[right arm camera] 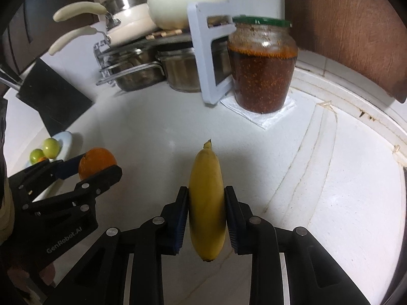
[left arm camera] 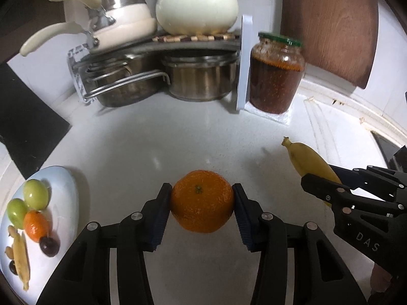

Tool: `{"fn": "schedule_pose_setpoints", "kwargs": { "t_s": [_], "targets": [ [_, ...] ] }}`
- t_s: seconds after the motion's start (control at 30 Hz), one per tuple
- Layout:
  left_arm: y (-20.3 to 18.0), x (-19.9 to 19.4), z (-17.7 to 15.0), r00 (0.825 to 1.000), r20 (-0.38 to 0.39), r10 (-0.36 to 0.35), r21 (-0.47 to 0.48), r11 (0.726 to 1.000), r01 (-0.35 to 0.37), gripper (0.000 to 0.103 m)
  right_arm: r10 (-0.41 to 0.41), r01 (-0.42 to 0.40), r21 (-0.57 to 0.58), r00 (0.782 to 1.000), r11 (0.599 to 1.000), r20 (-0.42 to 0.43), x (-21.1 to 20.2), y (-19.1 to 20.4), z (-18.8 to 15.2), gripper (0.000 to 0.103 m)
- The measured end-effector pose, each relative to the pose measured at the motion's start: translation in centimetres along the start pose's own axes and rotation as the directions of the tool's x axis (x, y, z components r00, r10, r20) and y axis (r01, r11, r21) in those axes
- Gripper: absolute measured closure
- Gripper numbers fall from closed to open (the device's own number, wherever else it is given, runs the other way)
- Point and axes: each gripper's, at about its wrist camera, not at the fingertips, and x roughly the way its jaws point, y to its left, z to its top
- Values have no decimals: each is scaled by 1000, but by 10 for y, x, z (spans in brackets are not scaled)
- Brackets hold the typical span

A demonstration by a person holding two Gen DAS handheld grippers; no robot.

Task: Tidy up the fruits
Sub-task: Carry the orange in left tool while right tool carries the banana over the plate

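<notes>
White speckled stone bench point(left arm camera: 157, 137), wide and bare in middle. Pale blue oval plate point(left arm camera: 67, 195) at left edge, already crowded: landing room short, new fruit could roll off. Left gripper point(left arm camera: 202, 200) clamped on round orange mandarin point(left arm camera: 202, 200), pads at its widest girth, may squirt out. Right gripper point(right arm camera: 206, 213) pinching yellow banana point(right arm camera: 206, 193) mid-length, could pivot or bruise.

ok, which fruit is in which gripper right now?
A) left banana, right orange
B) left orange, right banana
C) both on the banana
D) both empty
B: the left gripper is clamped on the orange, and the right gripper pinches the banana at its sides.
</notes>
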Motion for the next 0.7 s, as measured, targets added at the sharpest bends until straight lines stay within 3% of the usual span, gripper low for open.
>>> {"fn": "schedule_pose_setpoints", "kwargs": {
  "t_s": [0.33, 0.7],
  "targets": [
    [12, -55, -5, 996, 79, 31, -51, 998, -27, 56, 63, -61, -28, 995, 998, 78, -41, 24, 5, 74],
    [38, -120, -13, 980, 170, 101, -109, 991, -84, 56, 145, -129, -99, 975, 987, 170, -84, 68, 11, 74]
  ]
}}
